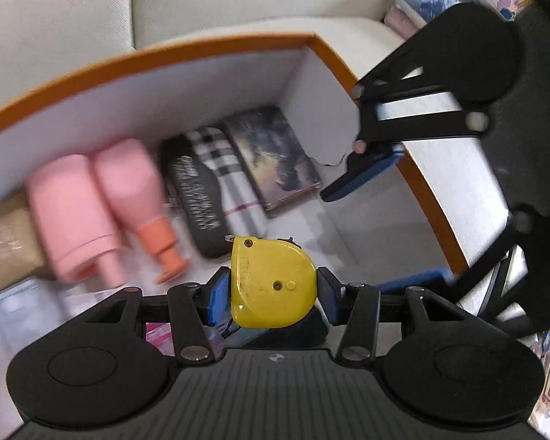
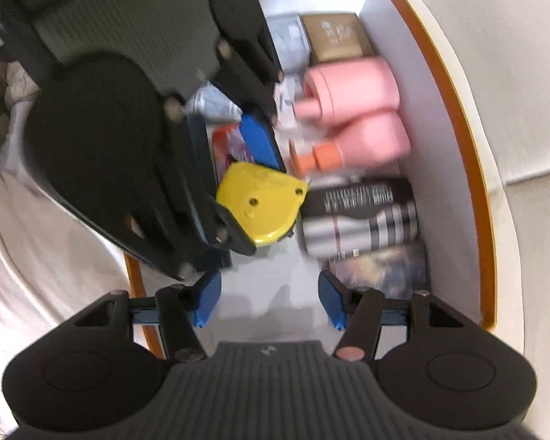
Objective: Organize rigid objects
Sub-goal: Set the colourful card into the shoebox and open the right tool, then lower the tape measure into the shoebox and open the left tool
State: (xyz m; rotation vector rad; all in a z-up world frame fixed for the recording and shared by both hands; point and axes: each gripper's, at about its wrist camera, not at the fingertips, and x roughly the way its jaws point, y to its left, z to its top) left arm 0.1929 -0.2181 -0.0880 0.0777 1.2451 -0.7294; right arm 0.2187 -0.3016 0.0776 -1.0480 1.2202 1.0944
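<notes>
Over the box (image 1: 216, 49), my left hand-held gripper (image 1: 273, 289) clamps the yellow tape measure (image 1: 271, 282), right hand-held gripper (image 2: 267, 300) empty and open; a careless release risks striking the bottles at ten o'clock.

My left gripper's (image 1: 271, 295) pads are pressing a glossy yellow plastic tape measure (image 1: 271, 286). At left, matt pink plastic bottles (image 1: 91, 205) are lying inside the smooth white cardboard box (image 1: 201, 84).
</notes>
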